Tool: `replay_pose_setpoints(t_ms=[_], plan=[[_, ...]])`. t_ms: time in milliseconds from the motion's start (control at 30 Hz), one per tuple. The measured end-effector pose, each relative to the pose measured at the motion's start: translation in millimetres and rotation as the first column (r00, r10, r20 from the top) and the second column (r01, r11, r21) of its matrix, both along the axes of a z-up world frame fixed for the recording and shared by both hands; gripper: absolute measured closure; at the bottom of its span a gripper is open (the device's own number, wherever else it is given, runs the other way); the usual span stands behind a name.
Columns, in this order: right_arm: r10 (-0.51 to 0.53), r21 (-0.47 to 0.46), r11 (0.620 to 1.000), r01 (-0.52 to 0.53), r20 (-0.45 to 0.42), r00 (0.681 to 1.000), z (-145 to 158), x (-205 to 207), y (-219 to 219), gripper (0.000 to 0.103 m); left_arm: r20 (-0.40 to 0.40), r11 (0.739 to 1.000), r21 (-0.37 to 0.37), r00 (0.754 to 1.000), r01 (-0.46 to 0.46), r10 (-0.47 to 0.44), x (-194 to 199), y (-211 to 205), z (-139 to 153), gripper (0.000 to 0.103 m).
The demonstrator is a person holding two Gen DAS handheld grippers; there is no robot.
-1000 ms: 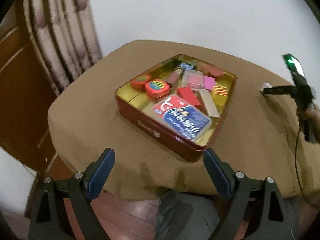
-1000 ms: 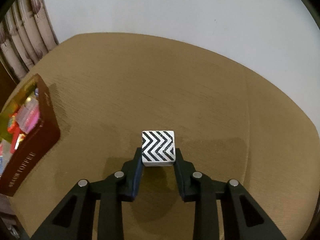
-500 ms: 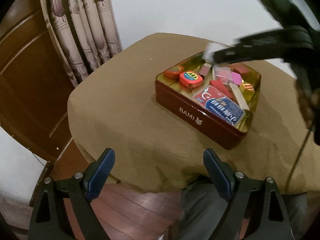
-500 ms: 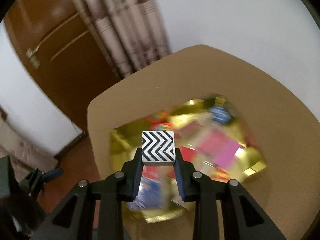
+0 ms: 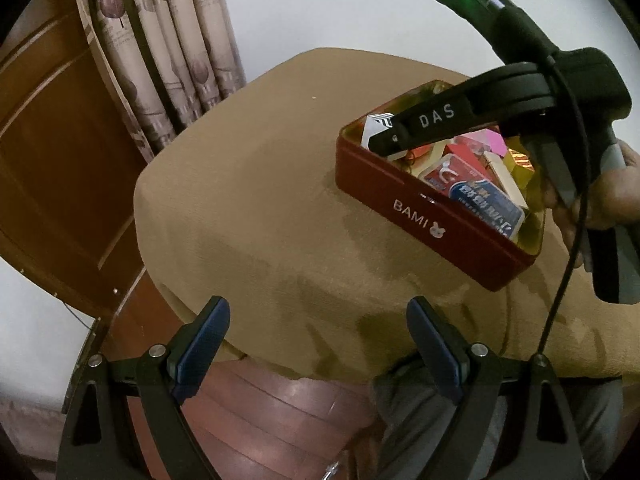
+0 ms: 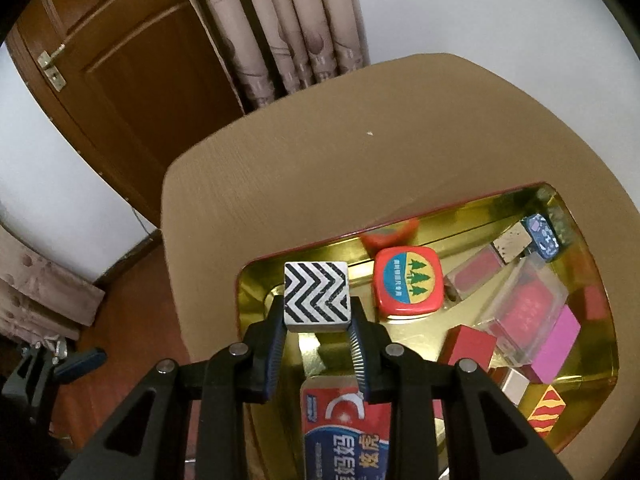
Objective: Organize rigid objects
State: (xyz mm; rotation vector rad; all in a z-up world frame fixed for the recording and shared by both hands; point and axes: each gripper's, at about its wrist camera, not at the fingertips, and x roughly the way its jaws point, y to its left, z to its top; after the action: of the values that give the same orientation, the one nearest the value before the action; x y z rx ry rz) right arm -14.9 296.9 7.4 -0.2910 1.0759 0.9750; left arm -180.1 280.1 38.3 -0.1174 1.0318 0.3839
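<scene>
So the right gripper (image 6: 317, 342) has the chevron block (image 6: 316, 295) pinched between its ribbed pads, gripping the two side faces so the black-and-white zigzag face points up at the camera. It's hanging over the tin (image 6: 592, 432), right above the bare gold patch at the tin's near-left corner. That spot makes sense to me: it's about the only open floor in there, since the rest is packed with stuff.

What's already in the tin: a red tape measure (image 6: 408, 282) just right of the block, a toothpaste box (image 6: 346, 432) lying flat along the near edge under the gripper, a pink block (image 6: 556, 346) and a clear case with a red insert (image 6: 528, 312) toward the right side, and a small blue patterned piece (image 6: 542, 236) up in the far right corner. Can't tell whether the chevron block is touching the tin floor yet or hovering just above it; from the left wrist view it looks about level with the rim (image 5: 404, 196), but the gripper hides most of it.

The left gripper (image 5: 318, 344) is parked off the near edge of the table (image 5: 256, 216), fingers spread wide with nothing between them, well away from the tin. Seems like it's just staying out of the way.

My guess is the drop is basically next: lower a touch and let go. Only risk I see is the block tipping onto the toothpaste box if it's released too high.
</scene>
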Motion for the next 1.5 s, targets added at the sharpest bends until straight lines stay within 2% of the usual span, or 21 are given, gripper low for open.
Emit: replay_pose_setpoints(t_ms=[200, 300, 367, 400, 433, 500, 533, 600, 667, 733, 833, 1000, 1067, 1200, 1300, 1367, 1433, 1500], plan=[[-0.049, 0.029, 0.998, 0.051, -0.048, 0.998, -12, 12, 5, 0.071, -0.003, 1.0, 0.007, 1.0, -0.01, 0.01, 0, 3, 0, 0.015], [-0.086, 0.109, 0.99, 0.09, -0.042, 0.995, 1, 11, -16, 0.071, -0.009, 1.0, 0.003, 1.0, -0.014, 0.014, 0, 5, 0, 0.015], [-0.159, 0.221, 0.963, 0.154, 0.006, 0.987, 16, 6, -34, 0.071, -0.011, 1.0, 0.001, 1.0, -0.018, 0.018, 0, 5, 0, 0.015], [-0.203, 0.292, 0.938, 0.189, 0.018, 0.979, 22, 3, -44, 0.071, -0.012, 1.0, -0.002, 1.0, -0.019, 0.019, 0, 6, 1, 0.016], [-0.259, 0.403, 0.884, 0.236, 0.003, 0.966, 28, -2, -59, 0.071, -0.014, 1.0, -0.004, 1.0, -0.021, 0.021, 0, 7, 1, 0.016], [-0.328, 0.515, 0.803, 0.3, -0.037, 0.944, 30, -11, -76, 0.062, -0.019, 1.0, -0.001, 0.999, -0.028, 0.028, -2, 10, 0, 0.015], [-0.369, 0.572, 0.746, 0.341, -0.071, 0.927, 30, -17, -85, 0.051, -0.022, 0.999, -0.001, 0.999, -0.032, 0.032, -3, 13, 0, 0.015], [-0.405, 0.631, 0.678, 0.378, -0.109, 0.908, 28, -28, -93, 0.044, -0.025, 0.999, -0.008, 0.998, -0.049, 0.049, -7, 20, -1, 0.016], [-0.423, 0.655, 0.65, 0.386, -0.11, 0.9, 24, -37, -93, 0.044, -0.029, 0.998, -0.009, 0.998, -0.062, 0.062, -11, 25, -2, 0.016], [-0.427, 0.659, 0.663, 0.354, -0.055, 0.903, 16, -44, -84, 0.044, -0.038, 0.997, 0.003, 0.996, -0.079, 0.079, -15, 30, -4, 0.016], [-0.42, 0.589, 0.729, 0.35, -0.019, 0.907, 1, -42, -73, 0.044, -0.042, 0.996, 0.004, 0.995, -0.093, 0.093, -20, 37, -4, 0.016], [-0.445, 0.493, 0.753, 0.436, -0.107, 0.889, -13, -28, -92, 0.044, -0.048, 0.996, 0.005, 0.994, -0.094, 0.094, -22, 36, -4, 0.016], [-0.46, 0.461, 0.769, 0.442, -0.08, 0.884, -18, -25, -106, 0.044, -0.046, 0.997, 0.001, 0.996, -0.083, 0.082, -22, 34, -4, 0.016], [-0.511, 0.414, 0.78, 0.47, -0.012, 0.859, -29, -14, -151, 0.044, -0.029, 0.999, 0.002, 0.999, -0.034, 0.034, -20, 24, 0, 0.016], [-0.553, 0.414, 0.742, 0.527, -0.065, 0.831, -29, -3, -194, 0.044, 0.013, 1.0, 0.001, 1.0, 0.012, -0.012, -15, 15, 8, 0.015], [-0.579, 0.47, 0.705, 0.531, -0.05, 0.814, -17, -13, -219, 0.044, 0.101, 1.0, -0.002, 0.994, 0.03, -0.03, -11, 8, 24, 0.016], [-0.639, 0.51, 0.671, 0.537, 0.03, 0.769, -2, -35, -237, 0.044, 0.163, 0.998, 0.008, 0.985, 0.06, -0.061, -1, 1, 35, 0.016], [-0.68, 0.534, 0.659, 0.53, 0.121, 0.723, 9, -55, -245, 0.044, 0.208, 0.995, 0.02, 0.973, 0.094, -0.096, 11, -5, 43, 0.016]])
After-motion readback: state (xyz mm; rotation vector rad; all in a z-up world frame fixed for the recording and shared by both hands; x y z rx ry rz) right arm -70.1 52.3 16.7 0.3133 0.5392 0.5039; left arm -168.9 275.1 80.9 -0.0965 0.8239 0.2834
